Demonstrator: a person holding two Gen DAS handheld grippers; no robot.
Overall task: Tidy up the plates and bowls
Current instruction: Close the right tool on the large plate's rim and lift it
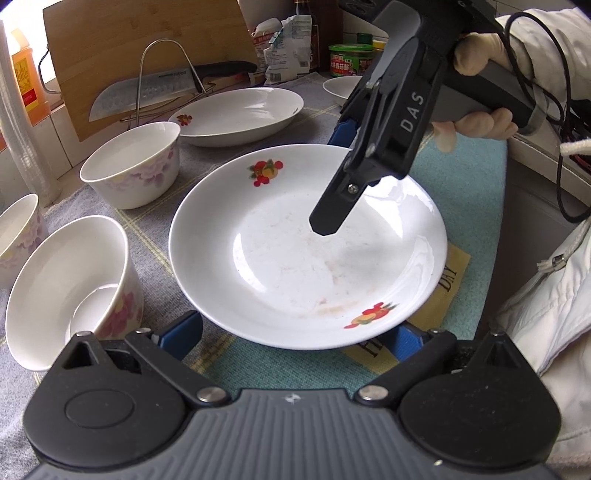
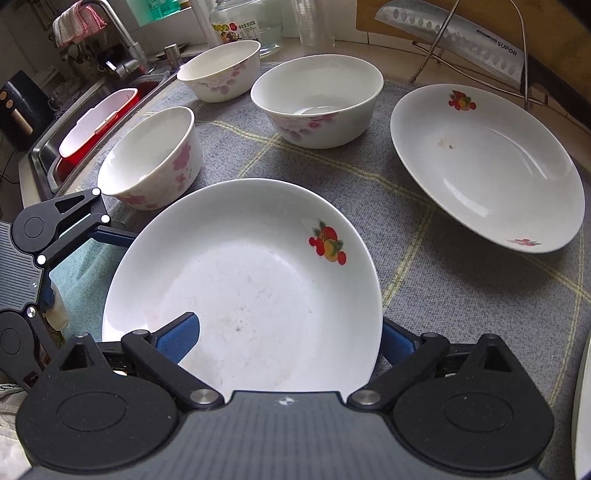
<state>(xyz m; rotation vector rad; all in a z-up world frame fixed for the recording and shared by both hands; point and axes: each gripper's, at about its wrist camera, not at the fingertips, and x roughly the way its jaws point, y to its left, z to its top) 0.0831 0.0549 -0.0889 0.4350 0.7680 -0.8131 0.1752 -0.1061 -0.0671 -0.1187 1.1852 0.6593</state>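
Note:
A white plate with fruit prints (image 1: 295,258) (image 2: 258,280) lies on the cloth between both grippers. My left gripper (image 1: 295,334) (image 2: 85,269) stands open at its near edge, and its blue fingers (image 1: 183,332) slip under the rim on either side. My right gripper (image 1: 334,177) (image 2: 288,339) reaches in from the far side, open and astride the rim. One of its fingers (image 2: 181,336) hangs over the plate's inside, the other sits outside below the rim. A second fruit-print plate (image 1: 236,114) (image 2: 487,162) and three flowered bowls (image 2: 151,158) (image 2: 221,70) (image 2: 317,99) stand around.
A knife (image 2: 461,33) rests on a wire rack in front of a wooden cutting board (image 1: 129,48). A sink with a red basin (image 2: 96,122) lies beyond the bowls. Bottles, jars and a bag (image 1: 288,48) line the back. A person's gloved hand (image 1: 476,122) holds the right gripper.

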